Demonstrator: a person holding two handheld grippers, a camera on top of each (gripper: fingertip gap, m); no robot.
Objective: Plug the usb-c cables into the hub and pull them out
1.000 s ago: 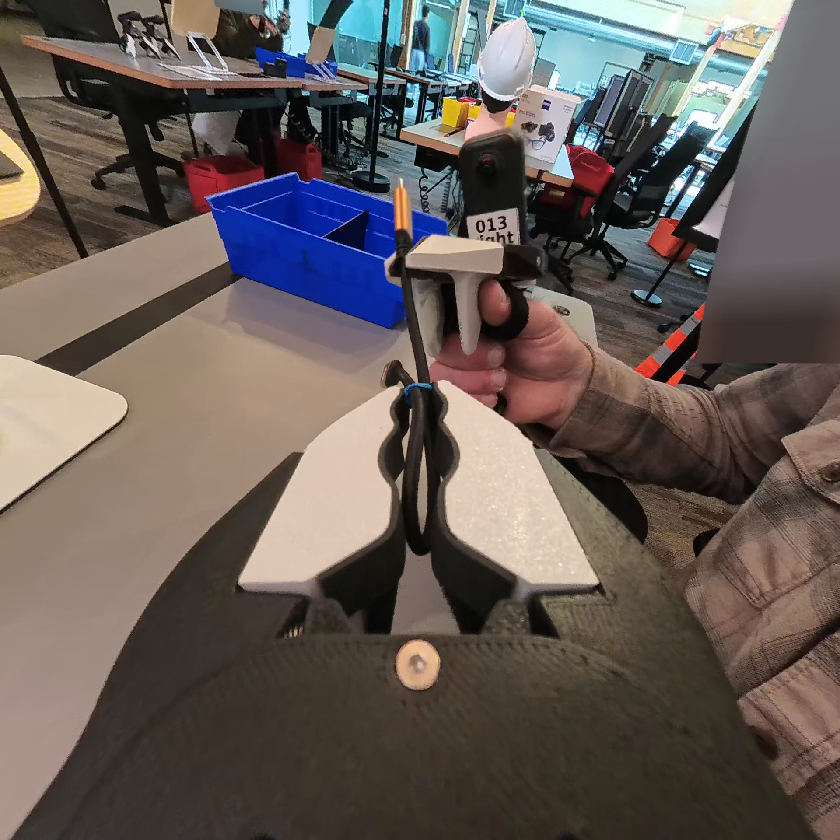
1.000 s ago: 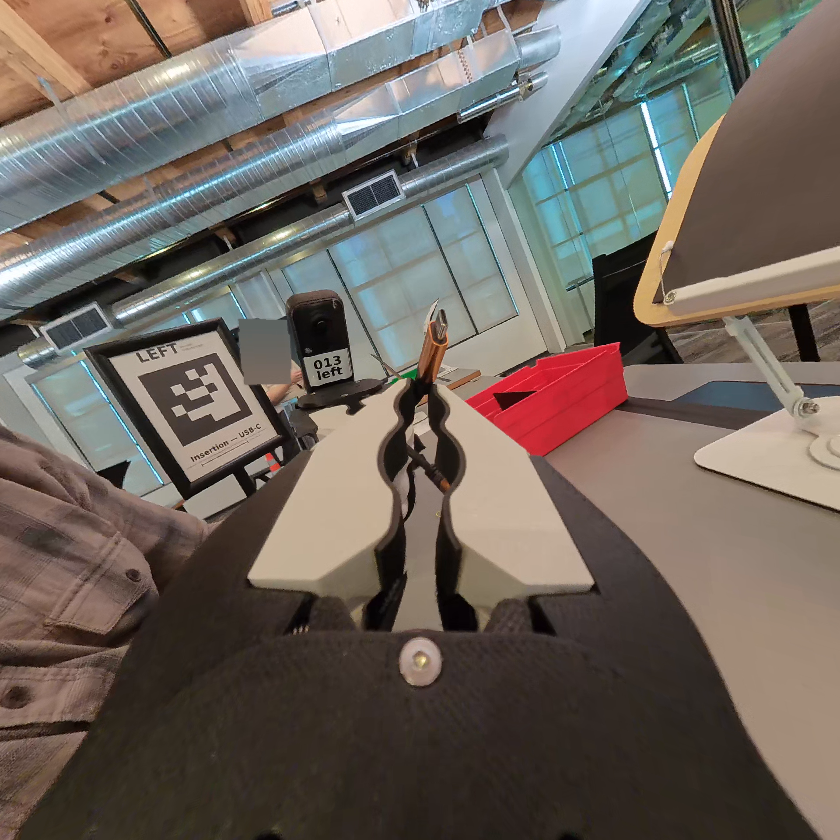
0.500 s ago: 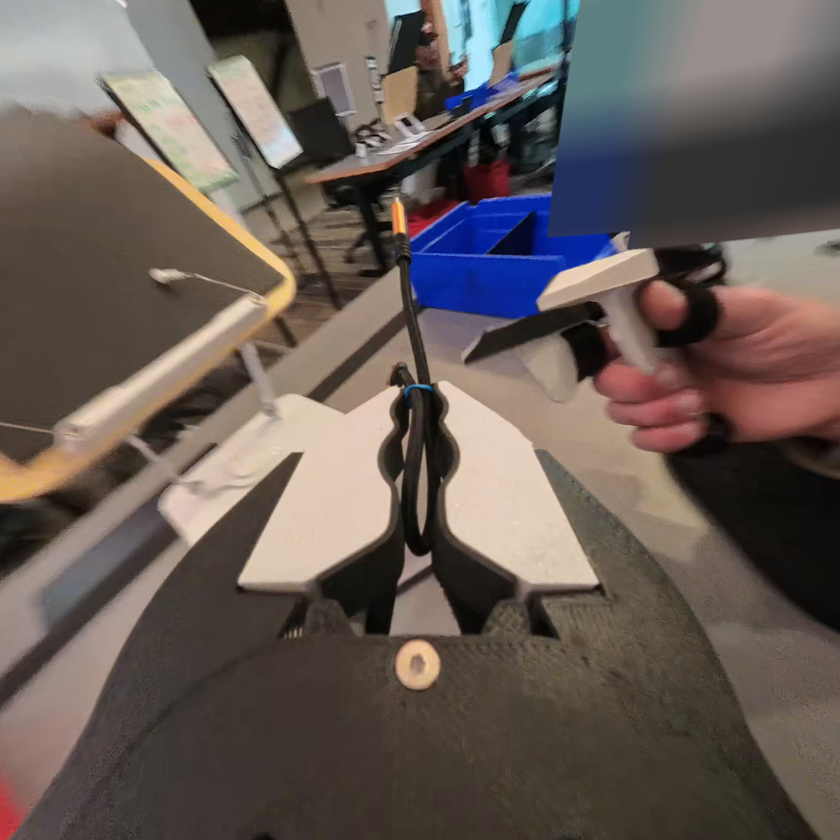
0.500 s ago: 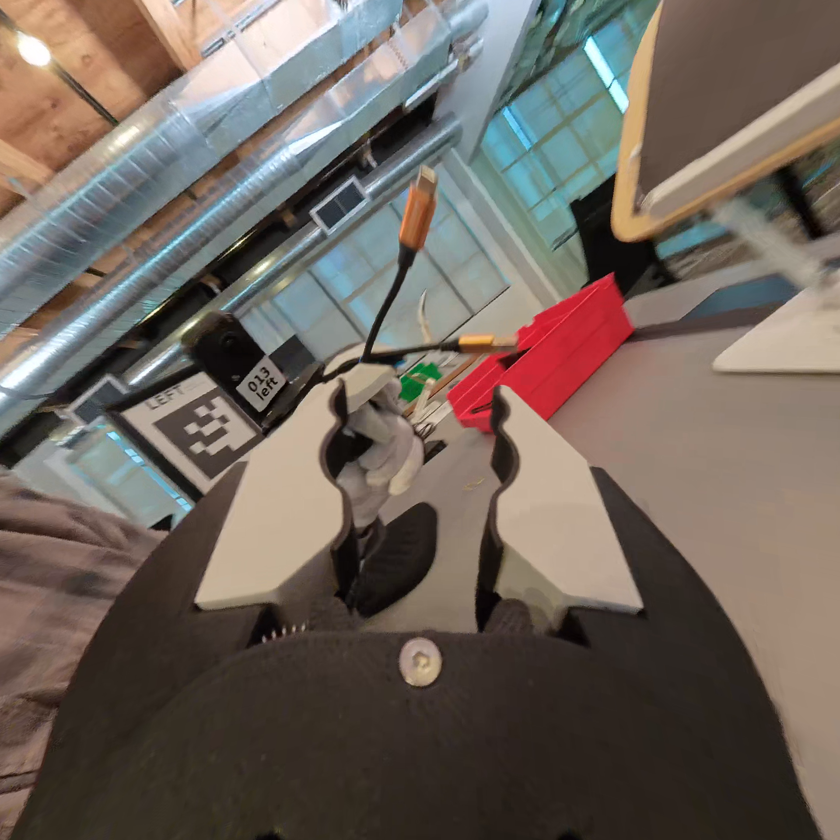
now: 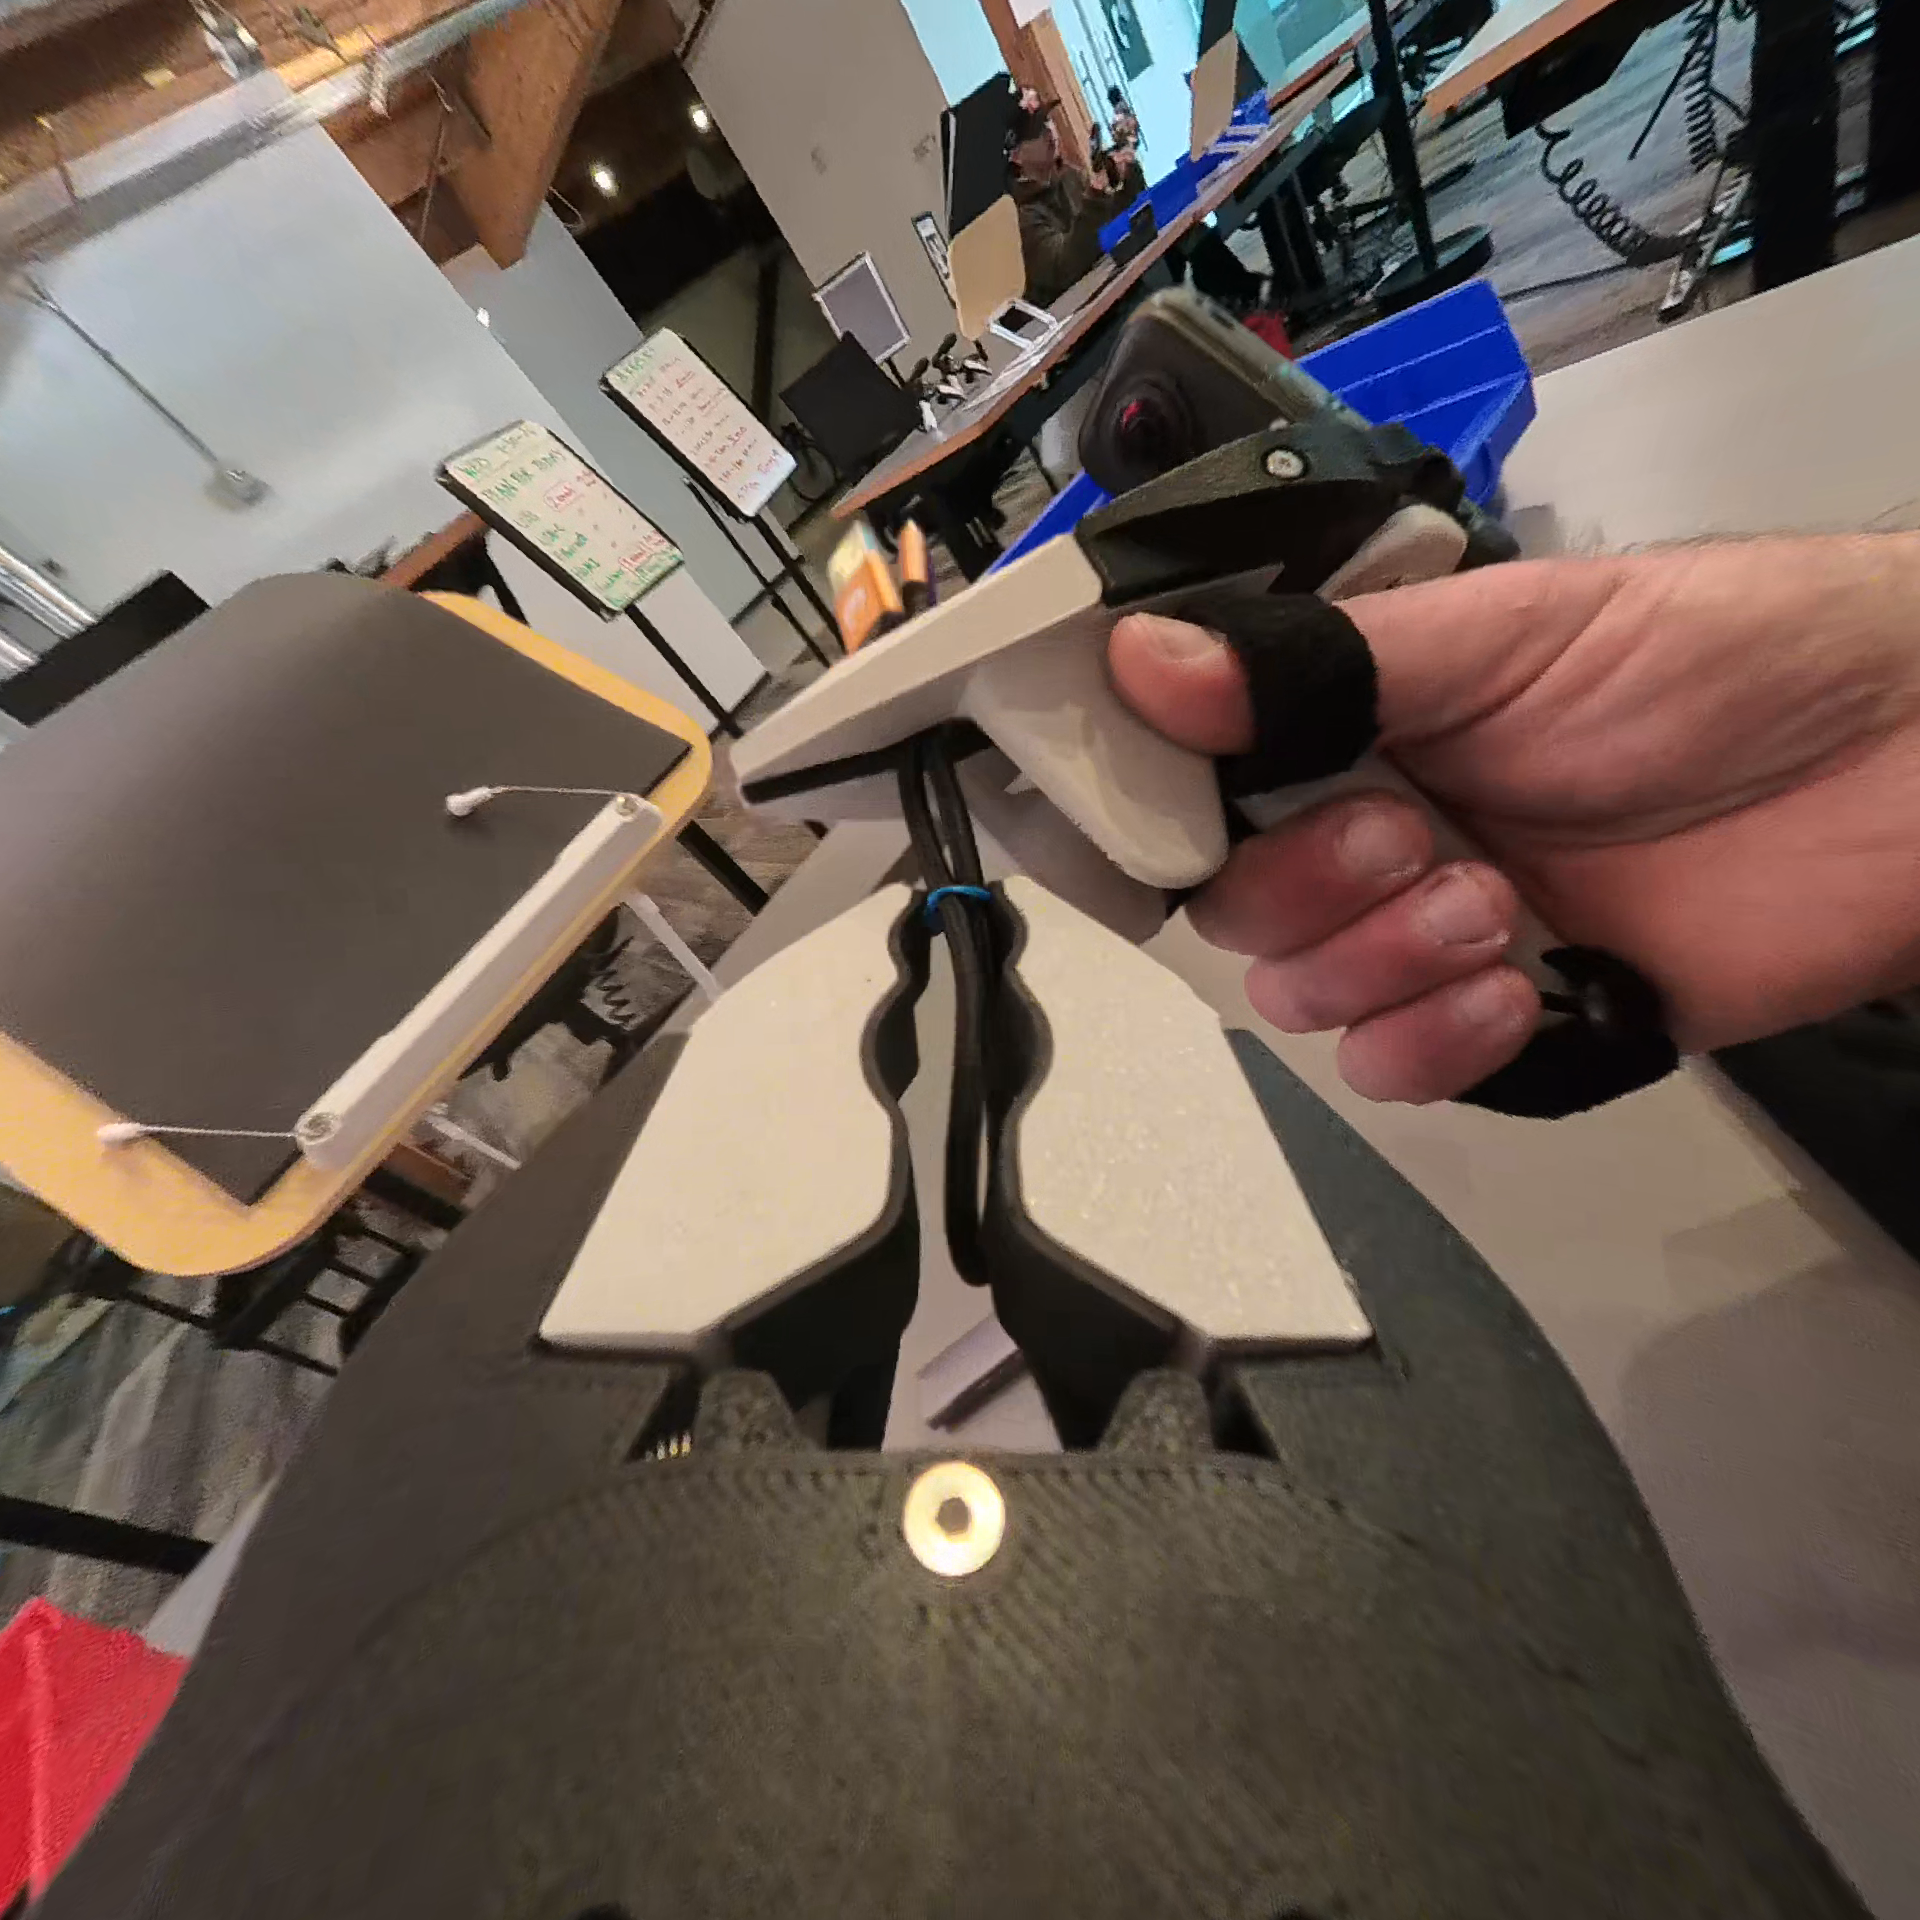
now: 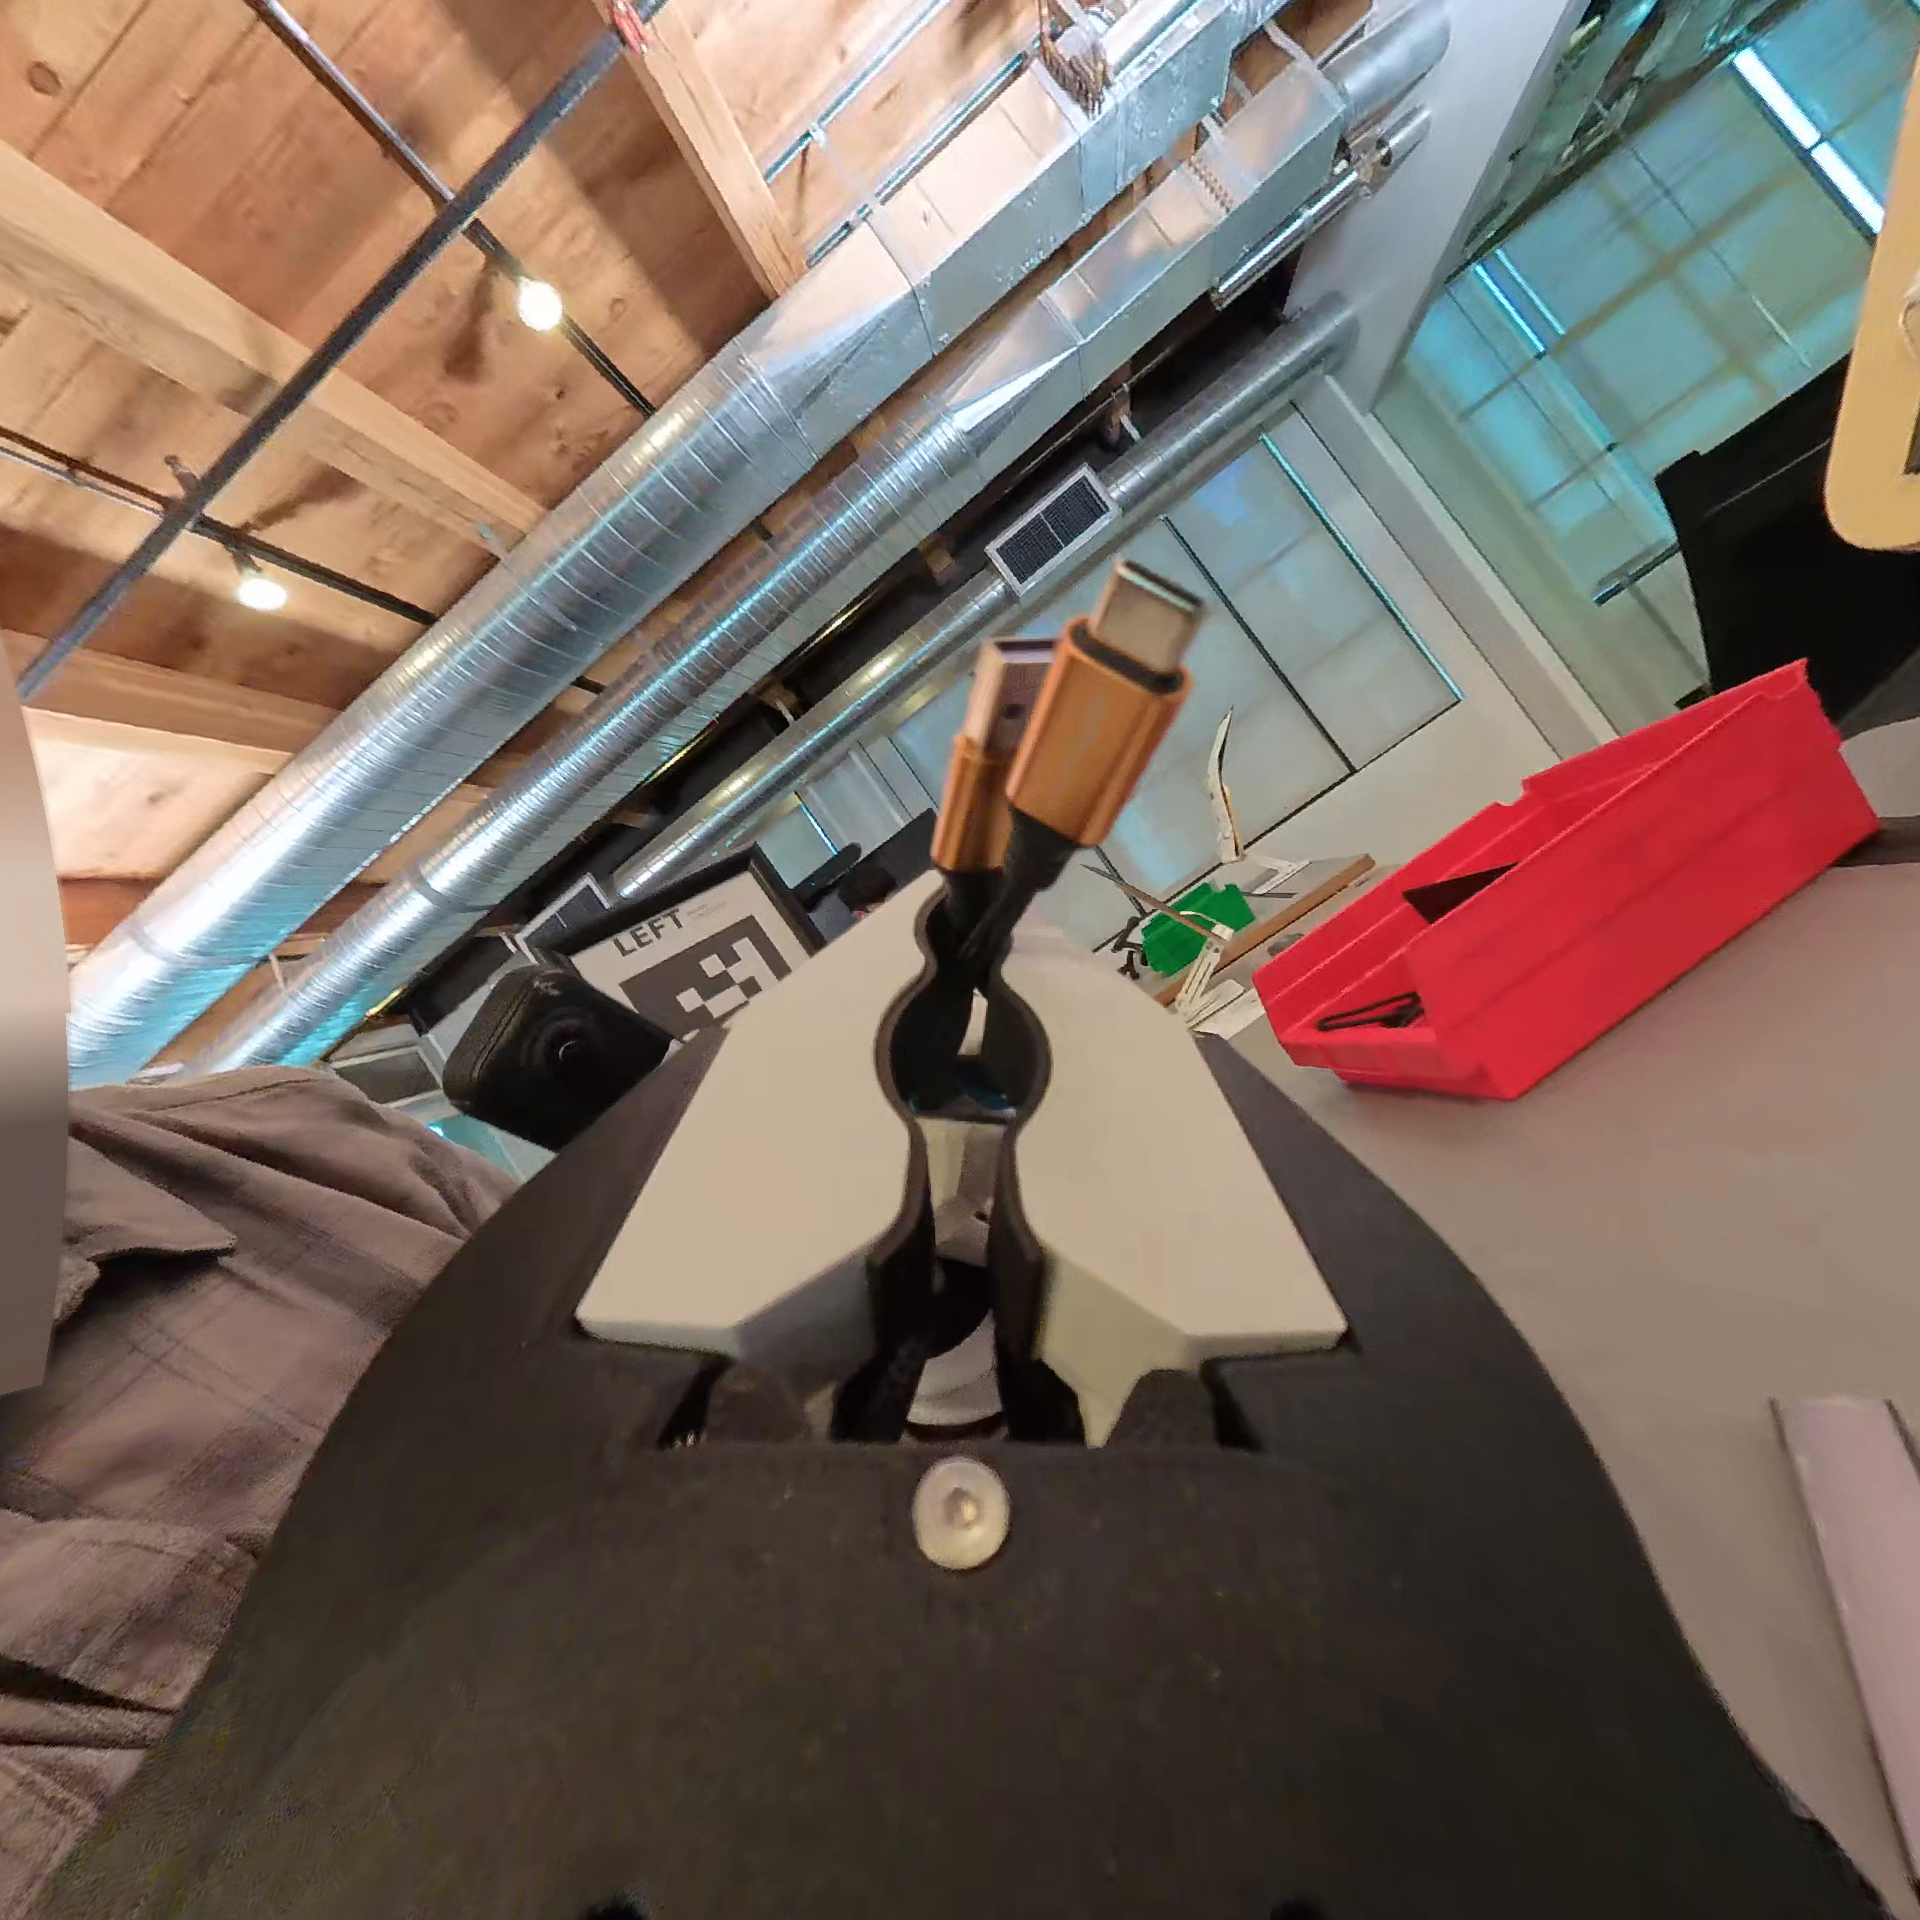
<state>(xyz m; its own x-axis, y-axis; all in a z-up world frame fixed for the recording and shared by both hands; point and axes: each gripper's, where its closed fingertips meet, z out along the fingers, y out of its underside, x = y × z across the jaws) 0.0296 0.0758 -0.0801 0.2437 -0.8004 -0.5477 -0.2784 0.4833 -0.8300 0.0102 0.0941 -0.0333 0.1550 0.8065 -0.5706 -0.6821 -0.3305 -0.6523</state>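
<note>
My left gripper [image 5: 956, 896] is shut on a looped black USB-C cable [image 5: 966, 1091] bound with a blue tie. Just above it, my right gripper [image 5: 831, 769], held in a person's hand [image 5: 1558, 810], clamps the same cable strands. In the right wrist view my right gripper [image 6: 961, 920] is shut on both cable ends. Two copper-coloured USB-C plugs [image 6: 1101, 717] stick up past its fingertips, side by side. The left gripper's camera [image 6: 551, 1049] shows behind on the left. I cannot make out the hub with certainty; a flat grey slab [image 6: 1849, 1558] lies at the lower right.
A red bin [image 6: 1579, 935] stands on the grey table [image 6: 1558, 1247] to the right. A blue bin [image 5: 1434, 353] is behind the right gripper. A dark board with a tan rim [image 5: 260, 883] on a white stand tilts at the left. The tips of one gripper are about 5 cm away from the tips of the other.
My right gripper was open half a second ago and is now shut on both cable ends just above my left gripper. Both views have swung; my left gripper kept its hold.
</note>
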